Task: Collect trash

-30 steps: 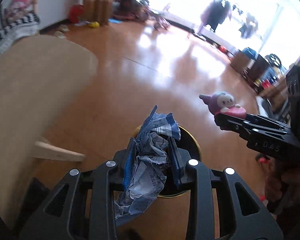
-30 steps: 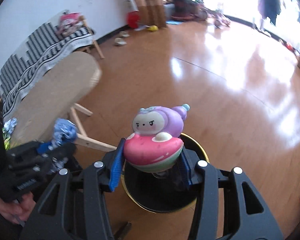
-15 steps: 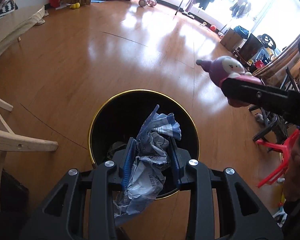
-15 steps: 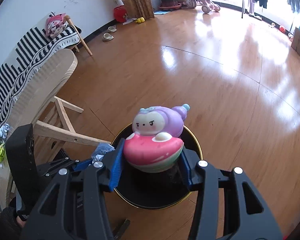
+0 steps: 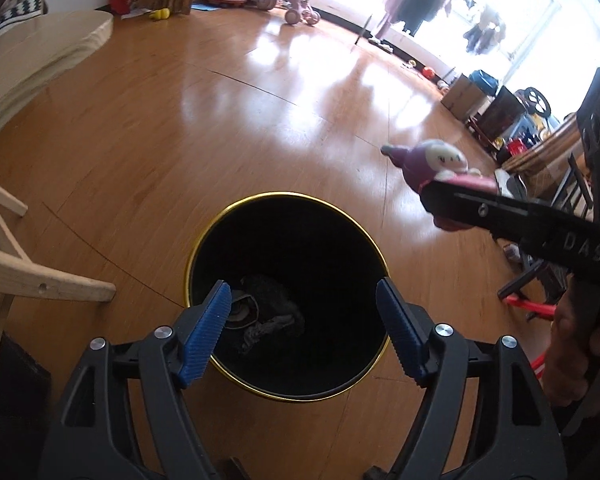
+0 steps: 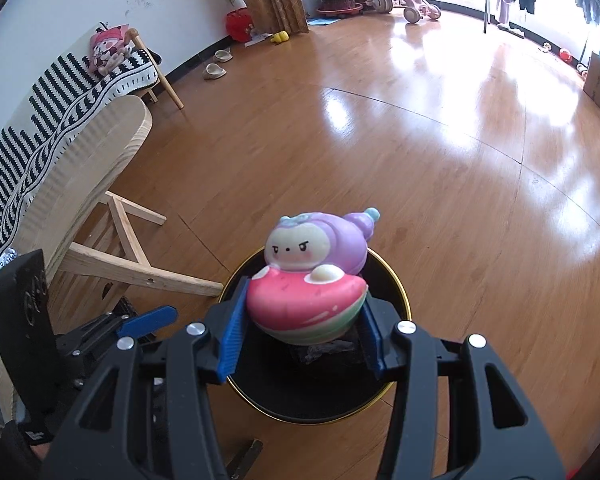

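Observation:
A black bin with a gold rim (image 5: 374, 248) stands on the wooden floor below both grippers. My left gripper (image 5: 304, 332) hangs over its mouth, jaws opening with nothing between the blue pads. Dark crumpled trash (image 5: 270, 312) lies at the bin's bottom. My right gripper (image 6: 302, 326) is shut on a squishy toy (image 6: 312, 276), a purple figure on a pink and green base, held above the same bin (image 6: 402, 300). In the left wrist view that toy (image 5: 432, 164) shows to the right of the bin, in the right gripper's black finger (image 5: 500, 216).
A pale wooden chair (image 6: 96, 184) stands left of the bin, its leg (image 5: 40, 284) close to the rim. A striped blanket covers a seat (image 6: 60, 92) by the wall. Red and black furniture (image 5: 528, 300) crowds the right. A hand (image 5: 576, 344) grips the right tool.
My left gripper sank toward the bin and let go of the blue and white crumpled wrapper, which is gone from between the pads. The right gripper lowered slightly, still holding the toy.

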A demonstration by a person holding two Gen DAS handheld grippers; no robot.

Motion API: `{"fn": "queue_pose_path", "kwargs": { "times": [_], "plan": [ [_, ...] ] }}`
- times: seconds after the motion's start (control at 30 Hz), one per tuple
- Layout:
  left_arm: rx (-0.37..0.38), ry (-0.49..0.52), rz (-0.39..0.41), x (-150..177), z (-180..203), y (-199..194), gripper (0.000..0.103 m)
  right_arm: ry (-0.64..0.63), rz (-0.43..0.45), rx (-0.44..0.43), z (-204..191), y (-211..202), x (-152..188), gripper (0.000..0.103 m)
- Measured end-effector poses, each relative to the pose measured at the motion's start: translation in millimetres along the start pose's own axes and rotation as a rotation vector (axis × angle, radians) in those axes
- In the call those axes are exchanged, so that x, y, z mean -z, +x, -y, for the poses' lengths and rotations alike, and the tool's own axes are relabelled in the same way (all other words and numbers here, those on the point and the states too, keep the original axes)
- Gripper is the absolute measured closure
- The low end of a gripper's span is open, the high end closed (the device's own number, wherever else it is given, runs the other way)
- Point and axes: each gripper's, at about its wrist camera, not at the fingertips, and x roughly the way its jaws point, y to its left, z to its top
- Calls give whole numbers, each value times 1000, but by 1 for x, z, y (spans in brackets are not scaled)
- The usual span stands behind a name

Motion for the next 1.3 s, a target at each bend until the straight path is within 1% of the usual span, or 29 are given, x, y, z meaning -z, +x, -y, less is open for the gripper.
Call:
{"fn": "queue_pose_path", "kwargs": {
  "times": [0.17, 0.23, 0.3, 0.43, 0.57, 0.63, 0.7, 0.73, 0.8, 0.9, 0.93, 0.97, 1.0, 1.07, 1.13, 1.23, 1.3],
  "plan": [
    [-43, -7, 19, -1, -7, -22, 23, -3, 3, 2, -2, 0, -2, 49],
    [-58, -19, 32, -2, -12, -33, 20, -4, 7, 5, -6, -1, -4, 39],
    [-73, -28, 47, -3, -16, -45, 16, -10, 15, 8, -10, -2, -5, 33],
    [-115, -55, 81, -2, -34, -79, 14, -42, 21, -8, -29, -5, -10, 32],
    [-190, -99, 136, -3, -58, -127, 12, -92, 22, -42, -64, -5, -14, 30],
    [-217, -139, 162, -1, -72, -151, 12, -133, 21, -76, -92, -3, -16, 29],
    [-249, -198, 194, 9, -95, -184, 12, -180, 16, -118, -127, 1, -17, 29],
    [-264, -214, 202, 14, -102, -194, 12, -200, 13, -139, -143, 2, -18, 29],
    [-323, -261, 228, 32, -129, -229, 12, -254, 4, -191, -185, 4, -17, 29],
    [-424, -350, 267, 67, -171, -280, 12, -350, -6, -265, -254, 5, -8, 29],
    [-447, -373, 278, 77, -182, -293, 12, -382, -13, -296, -279, 5, -5, 29],
    [-487, -410, 294, 94, -199, -314, 12, -404, -20, -318, -297, 6, -2, 29],
    [-513, -429, 303, 105, -208, -327, 12, -433, -31, -350, -322, 7, 3, 29],
    [-584, -483, 314, 133, -233, -358, 11, -490, -52, -407, -371, 9, 14, 29],
    [-656, -558, 318, 165, -261, -391, 11, -534, -73, -455, -413, 10, 24, 29],
    [-720, -657, 348, 207, -294, -432, 11, -591, -108, -527, -473, 11, 41, 29],
    [-741, -704, 360, 225, -310, -449, 11, -631, -126, -562, -511, 12, 51, 29]
  ]
}}
